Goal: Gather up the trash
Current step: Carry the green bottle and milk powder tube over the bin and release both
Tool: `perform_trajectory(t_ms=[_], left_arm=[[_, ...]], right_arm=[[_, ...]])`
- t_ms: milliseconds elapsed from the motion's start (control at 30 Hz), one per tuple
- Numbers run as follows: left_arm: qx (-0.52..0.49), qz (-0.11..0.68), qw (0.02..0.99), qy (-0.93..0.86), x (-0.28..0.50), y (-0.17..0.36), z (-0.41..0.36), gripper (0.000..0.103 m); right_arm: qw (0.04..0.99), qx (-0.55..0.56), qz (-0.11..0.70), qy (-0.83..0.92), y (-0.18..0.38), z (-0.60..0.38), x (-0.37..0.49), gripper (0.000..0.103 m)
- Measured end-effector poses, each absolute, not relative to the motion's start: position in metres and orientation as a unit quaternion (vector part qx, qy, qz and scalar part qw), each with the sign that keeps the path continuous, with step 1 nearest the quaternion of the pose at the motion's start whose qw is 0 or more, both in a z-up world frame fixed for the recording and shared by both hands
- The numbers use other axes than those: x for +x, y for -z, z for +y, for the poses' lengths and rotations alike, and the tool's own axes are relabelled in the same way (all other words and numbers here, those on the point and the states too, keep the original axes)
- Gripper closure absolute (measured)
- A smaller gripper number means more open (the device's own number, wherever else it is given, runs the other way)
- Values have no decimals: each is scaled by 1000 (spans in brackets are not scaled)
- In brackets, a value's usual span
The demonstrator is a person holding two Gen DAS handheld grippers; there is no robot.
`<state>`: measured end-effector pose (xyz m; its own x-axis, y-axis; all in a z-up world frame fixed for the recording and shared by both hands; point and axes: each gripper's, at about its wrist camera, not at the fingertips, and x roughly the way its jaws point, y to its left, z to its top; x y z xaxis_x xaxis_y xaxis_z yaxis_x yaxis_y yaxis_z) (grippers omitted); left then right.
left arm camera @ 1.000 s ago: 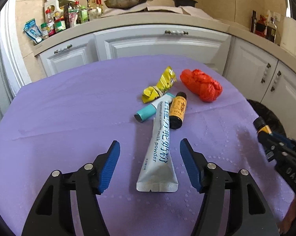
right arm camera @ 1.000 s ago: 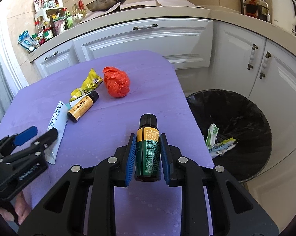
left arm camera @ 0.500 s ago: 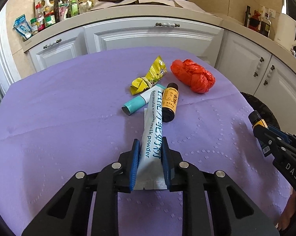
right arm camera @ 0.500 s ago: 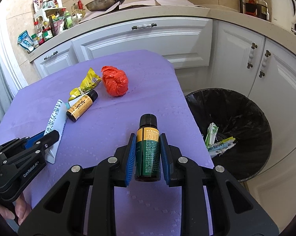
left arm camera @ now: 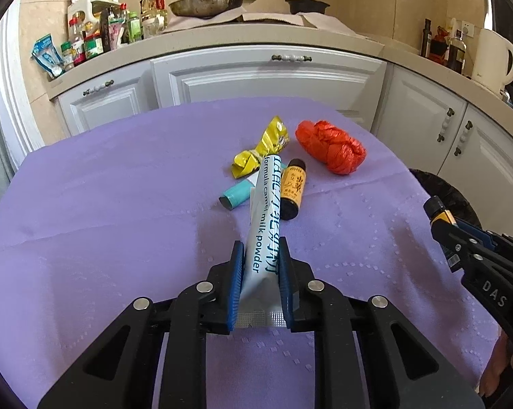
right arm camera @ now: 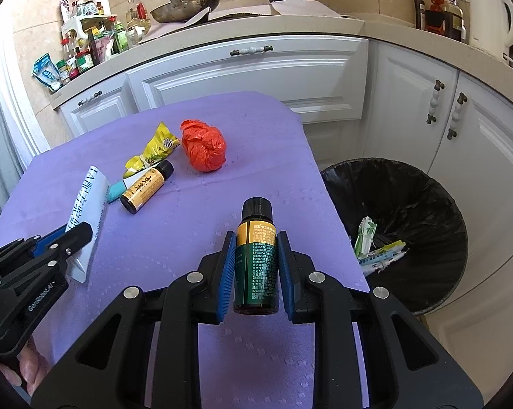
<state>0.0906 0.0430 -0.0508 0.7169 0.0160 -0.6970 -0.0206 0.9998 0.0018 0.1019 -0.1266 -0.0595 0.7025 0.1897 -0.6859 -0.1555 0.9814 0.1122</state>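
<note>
Left tongs [left arm camera: 258, 283] have just been closing and now pinch the white flat milk-powder sachet [left arm camera: 264, 238]; right tongs [right arm camera: 254, 266] grip the green glass bottle [right arm camera: 256, 255]. We should lift the sachet's far end clear of the orange-label bottle [left arm camera: 293, 189] on the purple-clothed counter [left arm camera: 103, 204], then carry both to the black-lined bin [right arm camera: 410, 211] at 3 o'clock.

Two bottles [right arm camera: 255, 259], one milk-powder sachet [left arm camera: 265, 235], one yellow wrapper [left arm camera: 261, 148], one red bag [left arm camera: 331, 151].

A white kettle [left arm camera: 494, 59] is sitting on the kitchen counter [left arm camera: 263, 39] at about two o'clock. A metal pan [left arm camera: 207, 3] and a black pot [left arm camera: 307, 4] are resting near twelve. Jars and sauce bottles [left arm camera: 96, 39] are crowding together at ten o'clock, above white cupboard doors [left arm camera: 266, 75].
</note>
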Motion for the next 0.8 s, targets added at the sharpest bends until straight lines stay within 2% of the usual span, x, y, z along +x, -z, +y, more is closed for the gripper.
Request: perform_trajectory(t_ms=[800], left_arm=[[14,336,939,78,101,21,-26,83]], right_arm=[[940,41,338,-5,36,-202,99,80]])
